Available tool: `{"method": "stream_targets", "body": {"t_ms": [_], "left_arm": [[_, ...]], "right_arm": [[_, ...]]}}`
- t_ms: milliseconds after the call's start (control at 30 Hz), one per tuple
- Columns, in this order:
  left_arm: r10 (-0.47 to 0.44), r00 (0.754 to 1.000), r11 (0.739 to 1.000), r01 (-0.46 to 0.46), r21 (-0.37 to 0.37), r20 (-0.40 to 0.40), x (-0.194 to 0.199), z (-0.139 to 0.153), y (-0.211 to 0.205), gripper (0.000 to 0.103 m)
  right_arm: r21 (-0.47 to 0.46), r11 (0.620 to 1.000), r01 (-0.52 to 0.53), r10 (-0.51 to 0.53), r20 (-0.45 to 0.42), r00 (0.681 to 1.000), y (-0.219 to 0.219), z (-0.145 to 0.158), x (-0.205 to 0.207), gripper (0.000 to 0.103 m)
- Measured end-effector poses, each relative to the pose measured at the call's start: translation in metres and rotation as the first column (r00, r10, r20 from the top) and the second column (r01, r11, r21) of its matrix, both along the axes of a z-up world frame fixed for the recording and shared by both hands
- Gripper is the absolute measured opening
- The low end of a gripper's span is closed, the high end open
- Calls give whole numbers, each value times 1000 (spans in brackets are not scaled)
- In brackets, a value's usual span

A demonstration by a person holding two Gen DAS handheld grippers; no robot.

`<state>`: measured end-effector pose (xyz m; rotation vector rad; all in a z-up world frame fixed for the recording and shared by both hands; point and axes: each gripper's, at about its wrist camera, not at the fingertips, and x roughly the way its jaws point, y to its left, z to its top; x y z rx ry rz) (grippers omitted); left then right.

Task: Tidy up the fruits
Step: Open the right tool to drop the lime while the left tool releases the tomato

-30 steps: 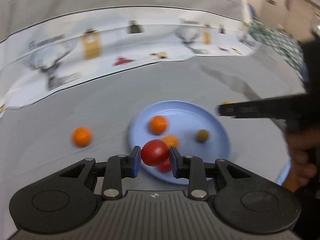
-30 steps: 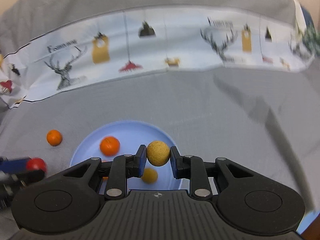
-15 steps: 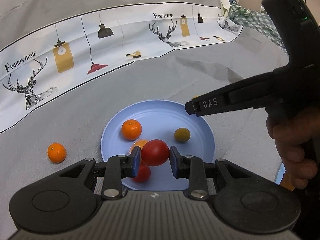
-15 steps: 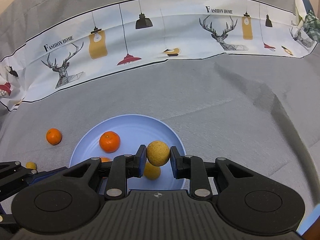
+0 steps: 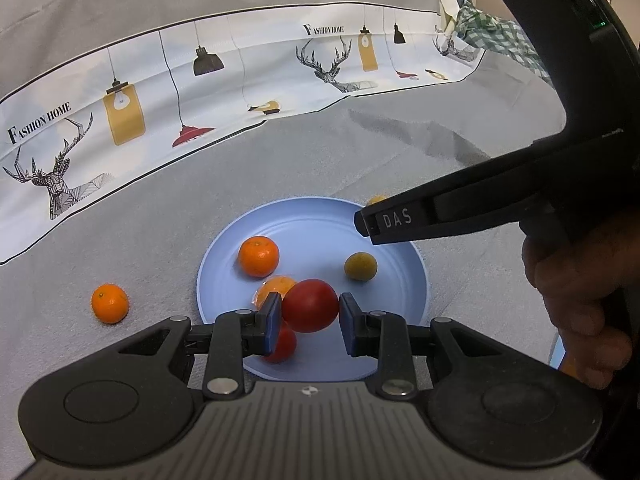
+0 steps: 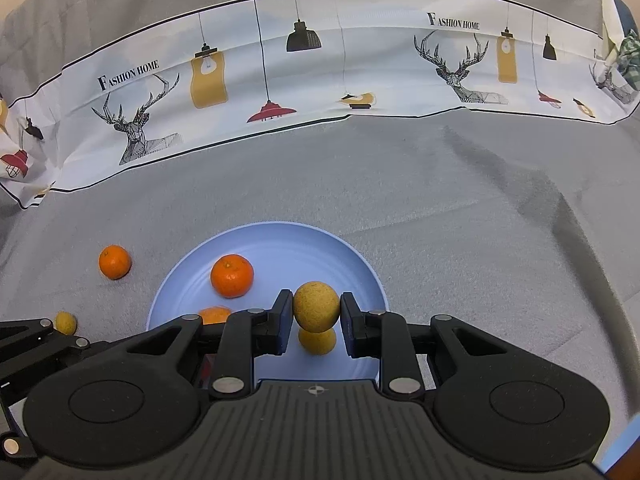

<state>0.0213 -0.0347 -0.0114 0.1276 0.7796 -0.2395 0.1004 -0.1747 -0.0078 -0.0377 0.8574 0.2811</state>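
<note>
Grey cloth (image 6: 440,216) lies bare around the blue plate (image 5: 320,220), widest at two o'clock. Left gripper (image 5: 310,312) pinches a red tomato (image 5: 310,310) above the plate's six o'clock rim. Right gripper (image 6: 316,312) clamps a yellow fruit (image 6: 316,306) over the plate. One orange (image 5: 110,303) sits outside at nine o'clock.

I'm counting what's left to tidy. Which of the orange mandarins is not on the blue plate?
The mandarin lying alone on the grey cloth, left of the blue plate. The other whole mandarin sits inside the plate's rim.
</note>
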Motion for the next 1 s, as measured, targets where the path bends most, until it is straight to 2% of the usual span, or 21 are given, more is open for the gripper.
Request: {"method": "stream_targets", "body": {"t_ms": [833,900,967,1000], "left_arm": [[-5,1000,1000,5,-3,6,-1,2,-3,36],[-6,1000,1000,6,-5,10,-1,3,-2,36],[-2,1000,1000,2,-2,10,-1,3,-2,36],[0,1000,1000,0,-3,11,-1,4,-1,36]], "right_arm": [[-8,1000,-4,4,-2,1000,1,-2,0,27],[-4,1000,2,-2,-1,1000,1,-2,0,30],[-8,1000,10,-10,3,1000,0,-2,0,42],[-10,1000,12,-12,5,1000,-1,-2,0,43]]}}
